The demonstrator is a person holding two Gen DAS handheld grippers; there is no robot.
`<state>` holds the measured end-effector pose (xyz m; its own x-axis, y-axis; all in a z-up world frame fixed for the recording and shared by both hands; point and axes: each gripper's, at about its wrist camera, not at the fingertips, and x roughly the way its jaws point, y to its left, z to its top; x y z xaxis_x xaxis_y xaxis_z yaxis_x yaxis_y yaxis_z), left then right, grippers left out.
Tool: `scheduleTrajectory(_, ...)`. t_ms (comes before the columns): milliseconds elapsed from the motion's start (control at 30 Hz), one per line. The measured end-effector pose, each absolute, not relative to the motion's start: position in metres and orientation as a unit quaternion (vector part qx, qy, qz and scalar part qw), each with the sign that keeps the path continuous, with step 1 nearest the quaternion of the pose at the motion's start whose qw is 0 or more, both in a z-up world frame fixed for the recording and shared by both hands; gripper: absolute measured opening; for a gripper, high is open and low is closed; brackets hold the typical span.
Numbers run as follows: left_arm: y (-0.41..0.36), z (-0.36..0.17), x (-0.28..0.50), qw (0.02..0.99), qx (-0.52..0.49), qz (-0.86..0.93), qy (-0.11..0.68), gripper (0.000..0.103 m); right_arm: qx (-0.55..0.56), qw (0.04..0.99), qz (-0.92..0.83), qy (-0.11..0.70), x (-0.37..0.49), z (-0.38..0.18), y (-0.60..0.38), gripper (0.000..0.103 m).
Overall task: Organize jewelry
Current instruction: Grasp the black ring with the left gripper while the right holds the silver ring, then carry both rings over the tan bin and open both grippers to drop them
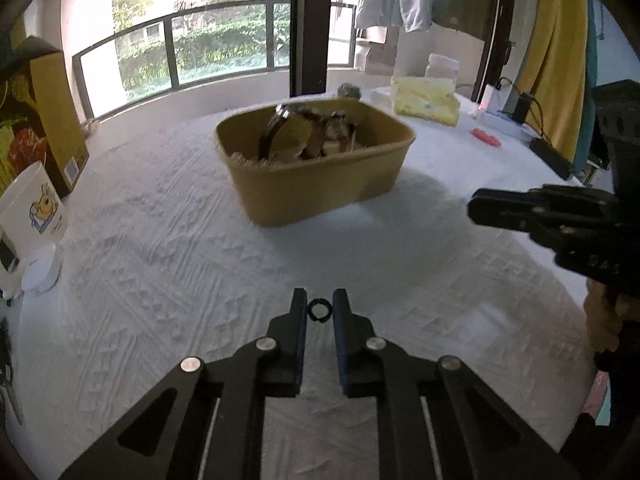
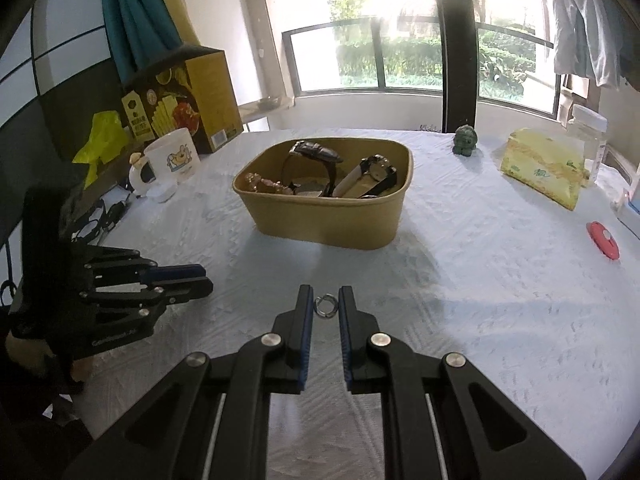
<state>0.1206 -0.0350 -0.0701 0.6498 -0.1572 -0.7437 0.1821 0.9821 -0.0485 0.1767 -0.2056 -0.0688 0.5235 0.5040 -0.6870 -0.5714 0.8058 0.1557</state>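
A tan box [image 1: 320, 184] stands mid-table and holds several watches and a bead bracelet; it also shows in the right wrist view [image 2: 332, 220]. My left gripper [image 1: 320, 310] is shut on a small black ring [image 1: 319, 309], held just above the white tablecloth. My right gripper [image 2: 325, 306] is shut on a small silver ring [image 2: 325, 305], also just above the cloth. Each gripper shows from the side in the other's view: the right one [image 1: 476, 206] and the left one [image 2: 202, 278].
A white mug [image 2: 174, 158] and a yellow carton [image 2: 188, 100] stand at the left edge. A green figurine [image 2: 465, 141], a yellow tissue pack [image 2: 544, 168], a jar [image 2: 588, 128] and a red disc [image 2: 604, 240] lie to the right.
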Motion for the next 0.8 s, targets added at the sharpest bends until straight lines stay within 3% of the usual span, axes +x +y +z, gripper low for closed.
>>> scheduleTrajectory(433, -0.045, -0.028, 0.147, 0.928, 0.008, -0.107, 0.357, 0.012, -0.038, 0.880, 0.305, 0.361, 0.202, -0.050, -0.214, 0.012)
scheduleTrajectory(800, -0.044, -0.025, 0.184, 0.929, -0.002, -0.108, 0.354, 0.012, -0.035, 0.881, 0.307, 0.358, 0.232, -0.044, -0.214, 0.012)
